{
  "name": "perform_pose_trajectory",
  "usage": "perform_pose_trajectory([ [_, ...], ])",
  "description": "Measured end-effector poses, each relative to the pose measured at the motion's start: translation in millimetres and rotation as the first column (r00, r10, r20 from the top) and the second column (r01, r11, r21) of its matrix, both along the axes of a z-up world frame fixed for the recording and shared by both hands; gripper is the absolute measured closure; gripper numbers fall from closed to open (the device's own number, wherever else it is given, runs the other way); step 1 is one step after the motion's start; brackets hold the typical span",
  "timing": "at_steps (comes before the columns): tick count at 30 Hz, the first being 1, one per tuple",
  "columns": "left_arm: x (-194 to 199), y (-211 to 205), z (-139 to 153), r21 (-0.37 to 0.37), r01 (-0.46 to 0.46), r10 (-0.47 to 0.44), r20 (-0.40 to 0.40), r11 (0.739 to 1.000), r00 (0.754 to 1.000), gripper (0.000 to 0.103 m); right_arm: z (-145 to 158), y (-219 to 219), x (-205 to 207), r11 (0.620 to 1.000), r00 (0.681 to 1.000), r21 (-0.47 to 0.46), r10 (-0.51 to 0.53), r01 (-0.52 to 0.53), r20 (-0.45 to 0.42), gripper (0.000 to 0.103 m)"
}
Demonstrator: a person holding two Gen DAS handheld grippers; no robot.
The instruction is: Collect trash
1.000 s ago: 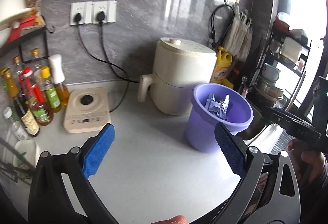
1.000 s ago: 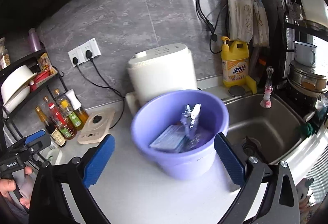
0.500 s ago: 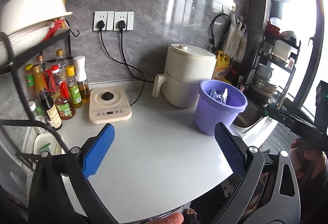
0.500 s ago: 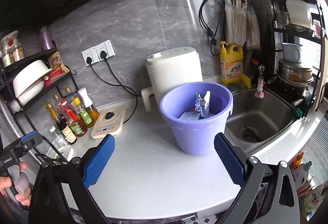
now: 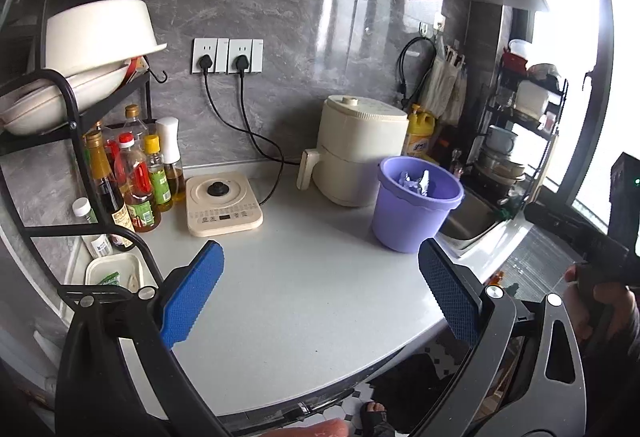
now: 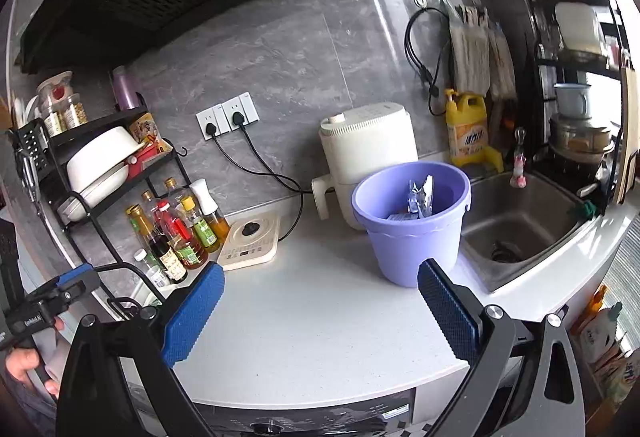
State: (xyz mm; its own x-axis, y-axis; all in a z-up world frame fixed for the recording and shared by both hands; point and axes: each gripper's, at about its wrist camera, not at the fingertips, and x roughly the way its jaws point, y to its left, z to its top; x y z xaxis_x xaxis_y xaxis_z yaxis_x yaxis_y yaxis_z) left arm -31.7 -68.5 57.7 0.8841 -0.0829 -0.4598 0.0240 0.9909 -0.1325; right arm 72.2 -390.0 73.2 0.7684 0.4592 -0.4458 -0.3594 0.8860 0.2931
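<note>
A purple bucket (image 5: 412, 215) (image 6: 414, 237) stands on the white counter (image 5: 304, 297) (image 6: 320, 317) beside the sink. Crumpled silvery wrappers (image 5: 414, 181) (image 6: 420, 195) lie inside it. My left gripper (image 5: 320, 291) is open and empty, held back over the counter's front part, well short of the bucket. My right gripper (image 6: 320, 309) is also open and empty, out past the counter's front edge. Each view catches the other gripper at its side, held by a hand (image 5: 600, 301) (image 6: 24, 365).
A cream air fryer (image 5: 356, 149) (image 6: 368, 153) stands behind the bucket. A small cream cooker (image 5: 222, 203) (image 6: 252, 241) and several sauce bottles (image 5: 132, 177) (image 6: 176, 233) sit at the left under a black rack. The steel sink (image 6: 516, 225) lies at the right.
Both grippers have pulled back and upward from the bucket, which now looks smaller and farther away. Both stayed open and empty; more of the counter and its front edge shows.
</note>
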Motion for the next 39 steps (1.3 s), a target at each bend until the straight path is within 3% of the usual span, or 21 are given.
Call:
perform_pose_trajectory([
  [19, -14, 15, 13, -0.01, -0.034, 0.035, 0.056, 0.999, 0.998, 0.006, 23, 18, -17, 0.997, 1.0, -0.071, 0.002, -0.001, 0.013, 0.008],
  [39, -30, 19, 12, 0.01, -0.052, 0.052, 0.064, 0.999, 0.997, 0.006, 13, 26, -24, 0.998, 1.0, -0.068, 0.018, -0.017, 0.012, 0.008],
])
